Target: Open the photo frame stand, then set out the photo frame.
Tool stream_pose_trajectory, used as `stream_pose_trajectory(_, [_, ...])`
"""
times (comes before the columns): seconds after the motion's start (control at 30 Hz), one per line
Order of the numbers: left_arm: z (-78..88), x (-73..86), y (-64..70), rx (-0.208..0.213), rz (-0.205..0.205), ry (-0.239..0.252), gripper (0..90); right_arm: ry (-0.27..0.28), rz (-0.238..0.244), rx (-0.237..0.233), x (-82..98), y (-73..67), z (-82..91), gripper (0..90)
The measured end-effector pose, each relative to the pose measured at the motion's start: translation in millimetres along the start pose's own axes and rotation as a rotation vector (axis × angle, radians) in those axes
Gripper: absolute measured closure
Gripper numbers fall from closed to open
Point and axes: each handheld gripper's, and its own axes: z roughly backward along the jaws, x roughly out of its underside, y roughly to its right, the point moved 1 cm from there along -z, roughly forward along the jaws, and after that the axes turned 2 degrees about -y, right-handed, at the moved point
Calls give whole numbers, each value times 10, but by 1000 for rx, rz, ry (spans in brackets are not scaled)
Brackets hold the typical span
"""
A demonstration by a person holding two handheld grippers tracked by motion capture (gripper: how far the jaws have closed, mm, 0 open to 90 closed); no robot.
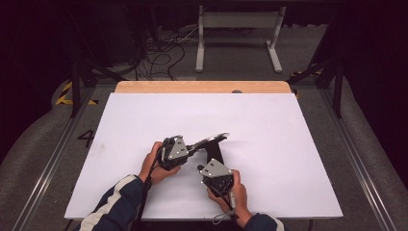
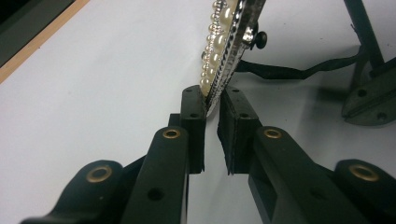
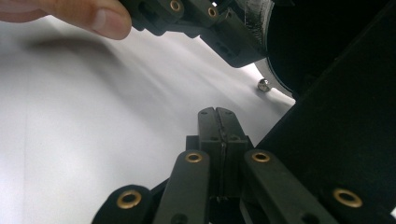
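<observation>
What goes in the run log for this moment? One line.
left claw: shut on pearl buckle | right claw: shut, empty | white table

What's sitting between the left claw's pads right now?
In the left gripper view, the left claw pinches the edge of a pearl-studded buckle.

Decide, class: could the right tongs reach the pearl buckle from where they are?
Probably yes: the buckle, clamped in the left tongs, hangs just beyond the shut right tongs, but these must open first.

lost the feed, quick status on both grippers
Left gripper shut on pearl buckle. Right gripper shut, empty. Black strap trails on the table.
</observation>
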Motion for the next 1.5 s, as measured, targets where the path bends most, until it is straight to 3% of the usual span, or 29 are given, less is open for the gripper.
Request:
stream_pose_trajectory(0.23, [-34,-17,1,2,12,36,744,-13,0,-5,4,-1,-27,900])
stream_pose_trajectory(0.8, [-78,-2,-4,6,-12,20,803,-35,3,-30,27,3,-68,900])
stream_pose_trajectory(1.3, [-74,-7,-1,4,-16,13,804,-34,-7,-14,36,-16,-78,900])
stream_pose_trajectory(1.5, [-54,-23,20,-3,-44,-5,806,-43,-15,-3,48,-5,-63,900])
